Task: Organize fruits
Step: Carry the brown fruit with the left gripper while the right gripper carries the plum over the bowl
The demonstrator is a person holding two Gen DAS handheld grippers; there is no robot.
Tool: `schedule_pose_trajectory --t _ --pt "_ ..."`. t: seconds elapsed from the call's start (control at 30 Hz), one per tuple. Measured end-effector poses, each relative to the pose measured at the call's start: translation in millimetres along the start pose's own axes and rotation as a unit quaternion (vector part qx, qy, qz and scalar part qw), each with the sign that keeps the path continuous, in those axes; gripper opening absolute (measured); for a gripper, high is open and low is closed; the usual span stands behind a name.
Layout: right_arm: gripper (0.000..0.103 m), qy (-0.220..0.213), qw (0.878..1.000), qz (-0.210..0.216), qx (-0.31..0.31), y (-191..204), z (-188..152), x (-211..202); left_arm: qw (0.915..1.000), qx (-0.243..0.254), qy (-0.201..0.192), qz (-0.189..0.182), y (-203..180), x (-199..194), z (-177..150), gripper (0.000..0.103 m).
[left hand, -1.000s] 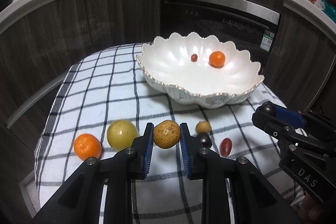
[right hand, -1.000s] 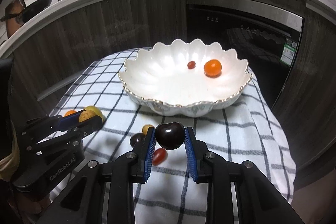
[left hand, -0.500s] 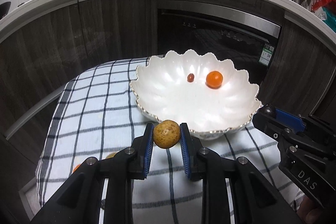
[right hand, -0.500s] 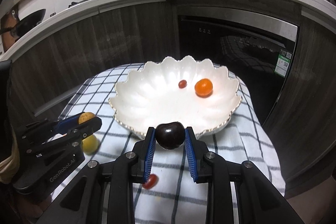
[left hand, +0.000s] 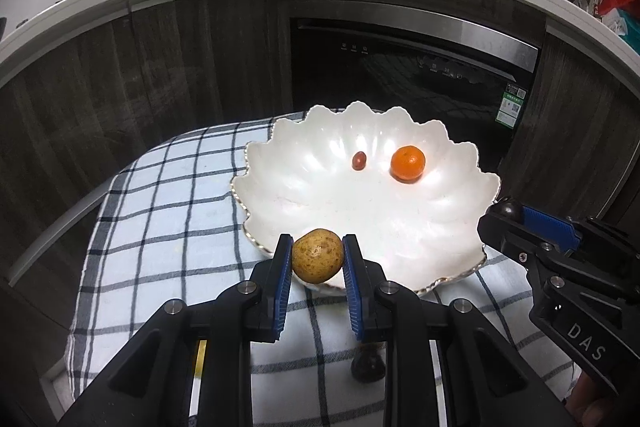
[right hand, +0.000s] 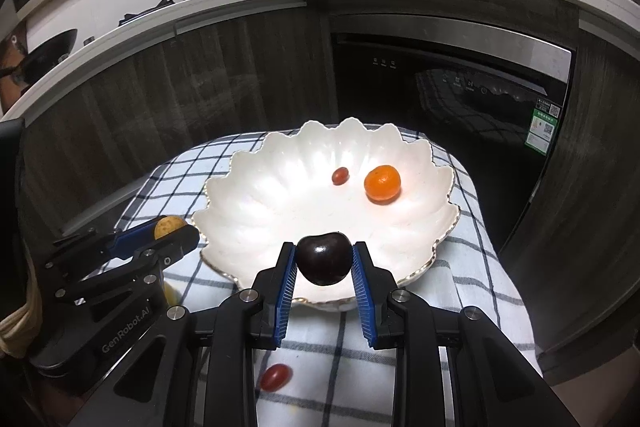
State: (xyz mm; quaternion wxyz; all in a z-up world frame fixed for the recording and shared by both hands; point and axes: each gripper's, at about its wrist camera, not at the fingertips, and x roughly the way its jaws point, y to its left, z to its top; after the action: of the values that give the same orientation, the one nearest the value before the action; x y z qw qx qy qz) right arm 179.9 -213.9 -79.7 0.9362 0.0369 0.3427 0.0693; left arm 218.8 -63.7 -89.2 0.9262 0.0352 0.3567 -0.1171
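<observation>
Right wrist alone shows red tomato (right hand: 274, 376) on cloth (right hand: 472, 291).

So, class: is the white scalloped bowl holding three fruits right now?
No: only a small orange citrus fruit and a small red oval fruit lie inside the white scalloped bowl.

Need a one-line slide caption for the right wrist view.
Right gripper carries a dark plum over the near rim of the scalloped white bowl, which holds an orange and a small red fruit.
</observation>
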Motion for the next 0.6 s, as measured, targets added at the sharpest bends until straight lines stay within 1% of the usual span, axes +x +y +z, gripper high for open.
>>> schedule_pose_trajectory --t 0.3,0.6 --pt "0.03 0.012 1.0 0.003 0.005 -5.5 6.1 18.2 0.9999 0.004 0.012 -0.004 -1.1 21.2 6.5 0.025" --pt "0.03 0.026 1.0 0.002 0.009 -7.1 5.1 34.5 0.9997 0.003 0.023 0.001 1.9 32.8 5.6 0.025"
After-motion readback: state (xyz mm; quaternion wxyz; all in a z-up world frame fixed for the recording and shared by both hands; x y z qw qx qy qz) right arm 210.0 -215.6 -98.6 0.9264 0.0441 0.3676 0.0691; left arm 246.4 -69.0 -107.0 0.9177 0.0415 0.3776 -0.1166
